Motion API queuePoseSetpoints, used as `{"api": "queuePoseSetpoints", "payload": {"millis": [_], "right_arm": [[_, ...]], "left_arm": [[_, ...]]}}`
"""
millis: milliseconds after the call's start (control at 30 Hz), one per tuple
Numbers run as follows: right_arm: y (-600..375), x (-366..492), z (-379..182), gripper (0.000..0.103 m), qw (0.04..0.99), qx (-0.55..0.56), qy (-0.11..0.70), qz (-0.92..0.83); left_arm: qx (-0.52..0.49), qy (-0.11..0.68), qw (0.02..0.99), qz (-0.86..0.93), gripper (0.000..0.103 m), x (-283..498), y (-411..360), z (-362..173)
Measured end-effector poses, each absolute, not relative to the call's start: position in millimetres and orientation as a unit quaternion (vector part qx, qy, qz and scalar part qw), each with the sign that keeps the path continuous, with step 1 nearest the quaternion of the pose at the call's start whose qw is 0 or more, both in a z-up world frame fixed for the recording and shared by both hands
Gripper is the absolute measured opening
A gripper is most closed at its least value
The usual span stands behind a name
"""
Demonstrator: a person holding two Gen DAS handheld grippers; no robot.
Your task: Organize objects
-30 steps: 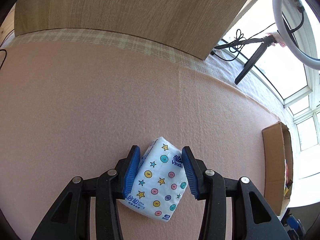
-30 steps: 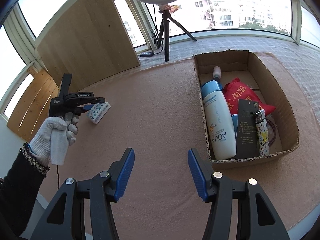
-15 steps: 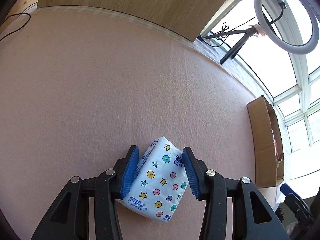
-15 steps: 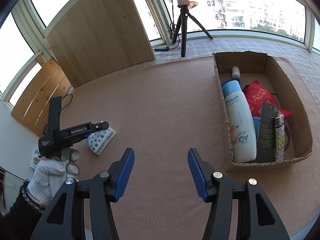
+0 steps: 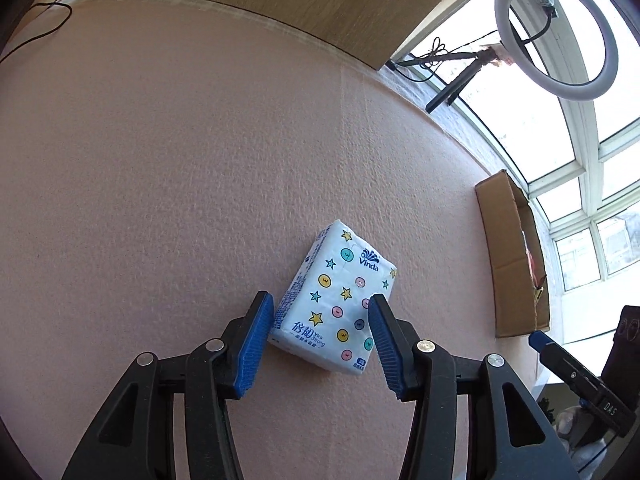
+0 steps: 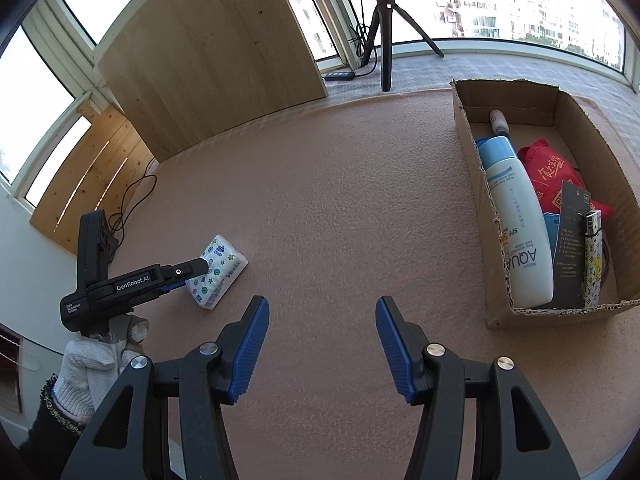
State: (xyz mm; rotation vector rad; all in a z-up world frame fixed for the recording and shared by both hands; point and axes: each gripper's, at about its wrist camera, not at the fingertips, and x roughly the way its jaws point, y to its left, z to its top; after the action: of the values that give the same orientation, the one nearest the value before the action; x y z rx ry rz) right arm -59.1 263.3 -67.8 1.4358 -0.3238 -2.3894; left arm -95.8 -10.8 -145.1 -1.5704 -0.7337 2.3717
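We see left gripper [image 5: 320, 336] jaws just been opening, spread, pads off tissue pack [image 5: 336, 300] between them, pack lying near mat's left edge. Right gripper [image 6: 320, 344] spread, empty. Cardboard box [image 6: 464, 128] far right. Risk: skewed pack slips when we re-grip.

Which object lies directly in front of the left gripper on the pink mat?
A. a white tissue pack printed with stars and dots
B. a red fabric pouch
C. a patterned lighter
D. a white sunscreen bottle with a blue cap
A: the white tissue pack printed with stars and dots lies on the pink mat at the left gripper, while the bottle, pouch and lighter sit in the brown cardboard box.
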Motion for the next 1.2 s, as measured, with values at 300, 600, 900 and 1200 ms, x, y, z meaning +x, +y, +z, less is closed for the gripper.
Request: {"api": "queuePoseSetpoints", "payload": {"millis": [300, 600, 900, 1200], "right_arm": [[251, -70, -80, 0.052, 0.183, 0.522, -0.129, -0.823], [209, -102, -90, 0.052, 0.231, 0.537, -0.115, -0.803], [170, -141, -115, 0.042, 0.269, 0.569, -0.123, -0.767], [155, -151, -134, 0.031, 0.28, 0.595, -0.137, -0.741]], "left_arm": [[-0.54, -0.177, 0.113, 0.815, 0.053, -87, 26, -139], [-0.533, -0.169, 0.106, 0.822, 0.053, -88, 15, -135], [-0.536, -0.174, 0.125, 0.816, 0.053, -88, 17, -138], [-0.539, -0.174, 0.139, 0.812, 0.051, -84, 20, -139]]}}
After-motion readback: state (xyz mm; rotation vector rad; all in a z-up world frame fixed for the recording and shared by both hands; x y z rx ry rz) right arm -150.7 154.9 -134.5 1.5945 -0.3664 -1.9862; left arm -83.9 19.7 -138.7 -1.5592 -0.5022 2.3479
